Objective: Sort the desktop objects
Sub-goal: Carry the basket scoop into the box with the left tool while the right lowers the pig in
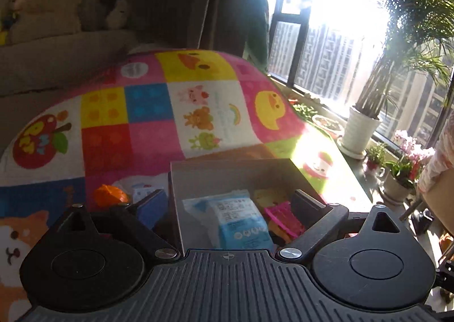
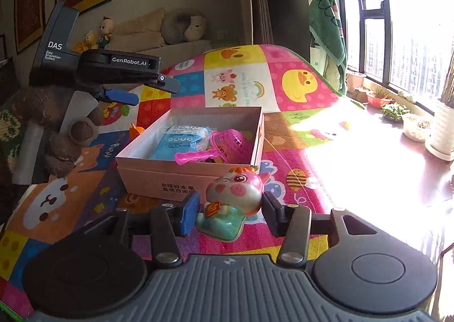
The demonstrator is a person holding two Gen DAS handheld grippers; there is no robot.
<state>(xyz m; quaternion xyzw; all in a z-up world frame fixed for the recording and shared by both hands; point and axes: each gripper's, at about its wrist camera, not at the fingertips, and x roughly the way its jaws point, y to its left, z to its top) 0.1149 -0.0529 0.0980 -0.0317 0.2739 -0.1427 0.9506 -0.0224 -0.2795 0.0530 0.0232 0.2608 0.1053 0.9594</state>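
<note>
An open cardboard box stands on the colourful play mat. Inside it lie a blue packet and a pink toy strainer. My right gripper is just in front of the box, shut on a pink pig toy that leans between its pads. My left gripper hangs open and empty in the air at the box's left side. In the left wrist view, the left gripper spreads wide over the box, above the blue packet and the pink strainer.
An orange toy lies on the mat left of the box. A hand in a brown knitted glove holds the left gripper. Potted plants line the sunlit window ledge on the right. A sofa with plush toys stands behind the table.
</note>
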